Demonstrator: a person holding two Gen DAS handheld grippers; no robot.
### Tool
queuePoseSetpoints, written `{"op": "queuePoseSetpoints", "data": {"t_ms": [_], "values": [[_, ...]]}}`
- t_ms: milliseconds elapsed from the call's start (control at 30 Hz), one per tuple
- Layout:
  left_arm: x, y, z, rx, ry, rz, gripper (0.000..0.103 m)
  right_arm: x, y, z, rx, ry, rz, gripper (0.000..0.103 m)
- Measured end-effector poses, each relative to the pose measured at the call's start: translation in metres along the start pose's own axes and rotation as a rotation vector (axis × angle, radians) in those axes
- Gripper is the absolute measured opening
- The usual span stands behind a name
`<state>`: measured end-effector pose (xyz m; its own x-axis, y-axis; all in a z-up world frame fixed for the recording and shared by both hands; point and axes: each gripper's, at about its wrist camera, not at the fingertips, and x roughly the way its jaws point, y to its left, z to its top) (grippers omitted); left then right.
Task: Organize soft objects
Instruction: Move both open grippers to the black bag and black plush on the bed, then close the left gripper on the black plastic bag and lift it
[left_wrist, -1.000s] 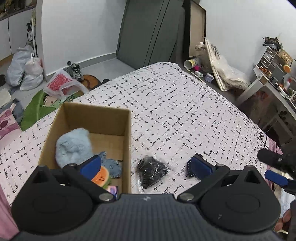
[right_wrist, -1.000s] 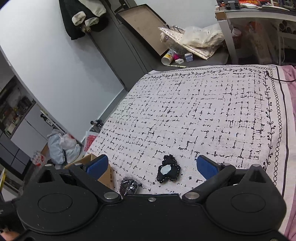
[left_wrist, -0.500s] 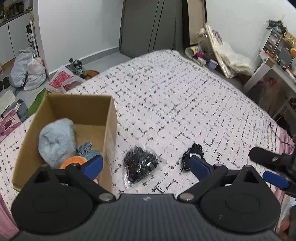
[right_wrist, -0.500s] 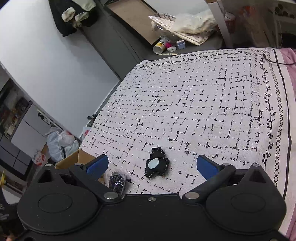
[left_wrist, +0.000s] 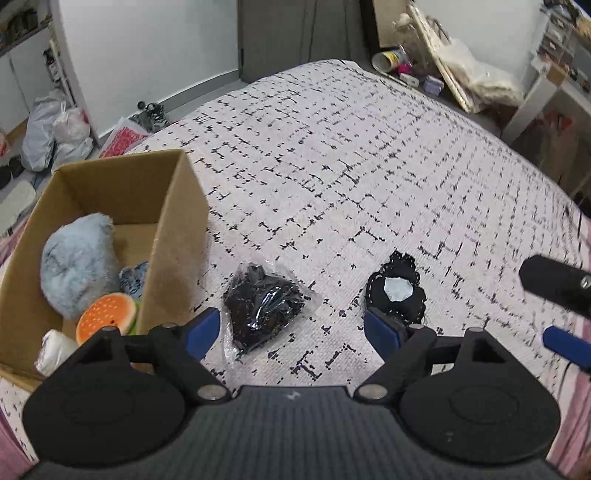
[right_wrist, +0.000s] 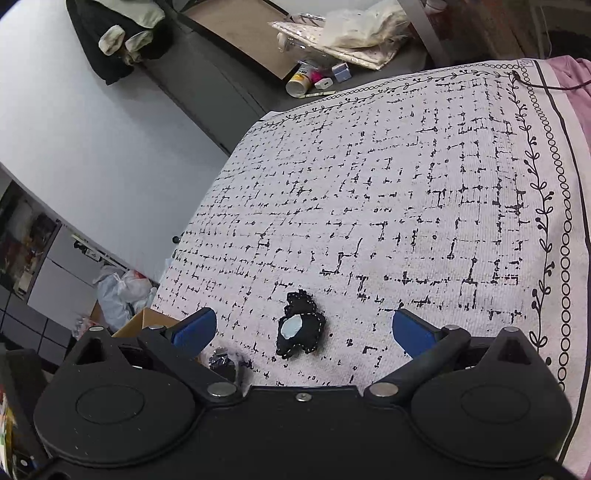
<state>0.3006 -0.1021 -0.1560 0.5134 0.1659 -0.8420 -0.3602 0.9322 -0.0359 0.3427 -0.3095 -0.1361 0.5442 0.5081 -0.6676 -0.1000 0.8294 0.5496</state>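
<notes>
A cardboard box (left_wrist: 181, 206) stands on the bed at the left. It holds a fluffy light-blue plush (left_wrist: 75, 266), an orange burger-like toy (left_wrist: 107, 319), a small blue-grey piece and a white item. A black item in a clear bag (left_wrist: 264, 304) lies right of the box. A black felt piece with a pale patch (left_wrist: 397, 293) lies further right and also shows in the right wrist view (right_wrist: 299, 330). My left gripper (left_wrist: 291, 332) is open and empty over the bagged item. My right gripper (right_wrist: 301, 328) is open and empty around the felt piece, above it; one of its fingers shows in the left wrist view (left_wrist: 554, 286).
The bed has a white cover with black marks (left_wrist: 351, 166) and a vine border at its right edge (right_wrist: 546, 206). Plastic bags (left_wrist: 55, 133) lie on the floor left of the bed. Clutter and a can (right_wrist: 297, 83) sit beyond the far end.
My left gripper has moved right, off the box and over the bagged item. My right gripper has drawn in so the felt piece lies centred between its fingers.
</notes>
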Motion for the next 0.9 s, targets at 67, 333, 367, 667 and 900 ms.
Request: {"op": "queuePoseSetpoints", "data": {"t_ms": [67, 333, 367, 667, 900], "values": [[0.007, -0.007, 0.000, 0.039, 0.003, 0.018, 0.085, 0.002, -0.001, 0.000, 0.007, 0.002, -0.001, 0.103], [0.033, -0.019, -0.004, 0.155, 0.015, 0.139, 0.086, 0.018, 0.002, -0.005, -0.006, 0.019, -0.034, 0.103], [0.036, -0.018, -0.003, 0.161, 0.020, 0.146, 0.086, 0.019, 0.002, -0.006, -0.010, 0.019, -0.041, 0.103], [0.048, -0.023, 0.000, 0.236, 0.003, 0.201, 0.085, 0.036, 0.008, -0.014, -0.045, 0.032, -0.062, 0.103], [0.053, -0.028, -0.006, 0.325, -0.001, 0.199, 0.083, 0.040, 0.003, -0.015, -0.022, 0.026, -0.076, 0.103]]}}
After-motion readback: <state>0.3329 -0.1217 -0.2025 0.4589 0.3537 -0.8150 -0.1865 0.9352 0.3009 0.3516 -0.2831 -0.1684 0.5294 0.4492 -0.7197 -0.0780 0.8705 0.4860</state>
